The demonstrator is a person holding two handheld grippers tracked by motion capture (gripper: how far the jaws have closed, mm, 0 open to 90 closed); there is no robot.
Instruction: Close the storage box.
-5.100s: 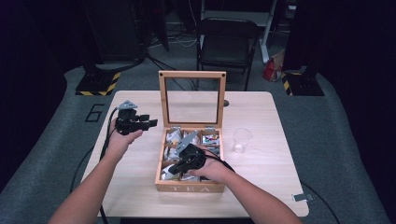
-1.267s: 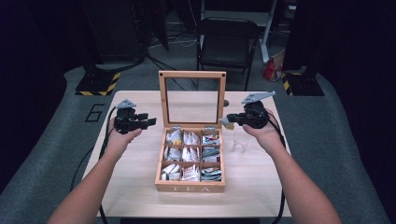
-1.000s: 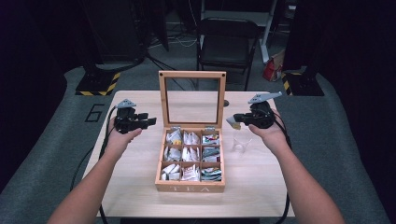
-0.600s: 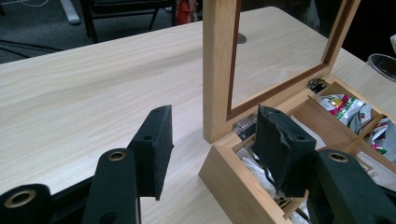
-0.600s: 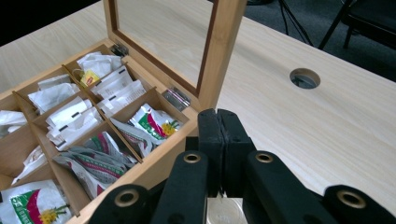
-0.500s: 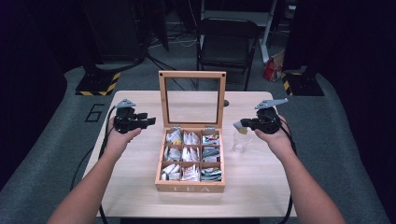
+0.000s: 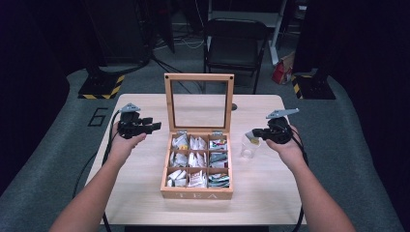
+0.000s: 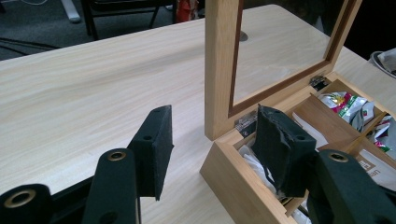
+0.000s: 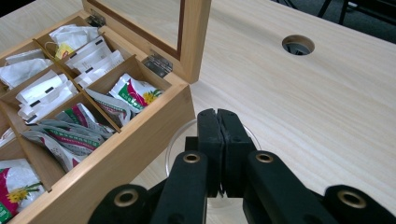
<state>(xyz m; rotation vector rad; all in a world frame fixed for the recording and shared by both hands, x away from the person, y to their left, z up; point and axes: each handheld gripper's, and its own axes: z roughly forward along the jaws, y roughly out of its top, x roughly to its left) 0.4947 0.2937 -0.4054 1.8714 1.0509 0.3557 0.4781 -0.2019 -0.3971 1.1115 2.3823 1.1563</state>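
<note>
Tea bag (image 7: pixel 252 138) held in your right tool (image 7: pixel 251 135), a small pale packet at the jaw tips, sits just above the clear glass (image 7: pixel 247 147), which stands just right of the tea box (image 7: pixel 197 192). High view: the tea box is at the middle of the worktop (image 7: pixel 145 193), its glass-paned lid (image 7: pixel 198 101) upright at the far side, and its compartments hold packets. Your left tool (image 7: pixel 153 126) hovers just left of the box's far left corner, jaws partly apart and holding nothing.

Left gripper view: your left tool (image 8: pixel 212 140) has its jaws partly apart with nothing between them. One jaw is over bare worktop to the left of the box; the other is over the box's near corner compartment, beside the lid's hinge (image 8: pixel 246 122).

Right gripper view: your right tool (image 9: pixel 219 122) has its jaws pressed together; the tea bag cannot be made out between them here. The tips point down over the glass (image 9: pixel 180 135), whose rim curves around them, just beside the box's right wall (image 9: pixel 140 149).
</note>
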